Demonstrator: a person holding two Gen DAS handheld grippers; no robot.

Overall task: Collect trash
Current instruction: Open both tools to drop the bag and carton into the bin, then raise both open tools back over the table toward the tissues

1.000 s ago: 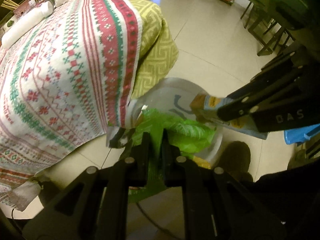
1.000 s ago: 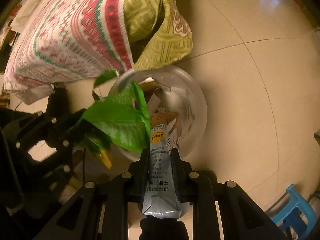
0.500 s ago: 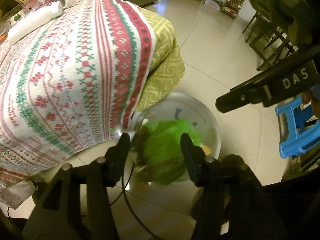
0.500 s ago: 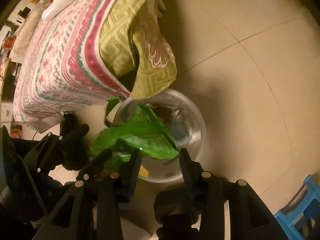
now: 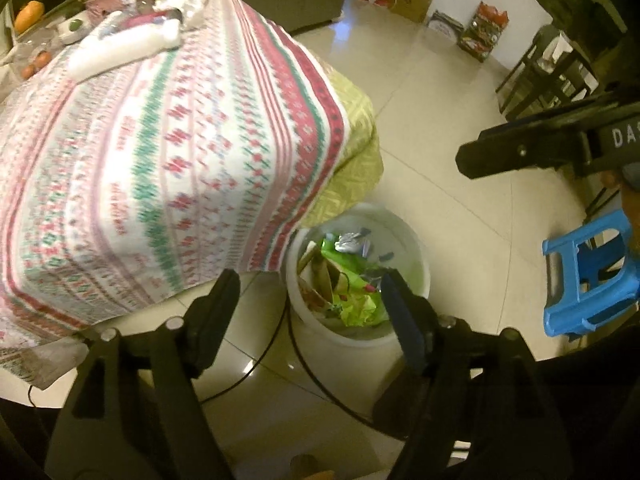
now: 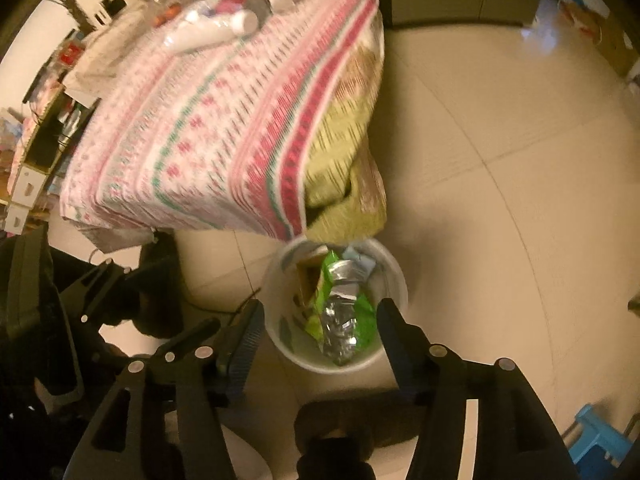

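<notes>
My left gripper (image 5: 308,292) and right gripper (image 6: 320,320) are both opening, empty, above the white bin (image 6: 394,276). The green wrapper (image 6: 362,312) lies inside, probably loose; hanging tablecloth (image 5: 180,152) could snag me.

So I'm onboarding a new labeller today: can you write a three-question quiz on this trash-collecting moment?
1. True or false: the left tongs are gripping a green wrapper.
2. Where does the white bin stand?
A. on the table
B. on the floor beside the draped table corner
C. on the blue stool
3. Fill in: the right tongs hang above the ____, with nothing between their fingers.

Key:
1. False. Both tongs are opening and bare; the wrapper lies in the bin.
2. B
3. bin
</notes>
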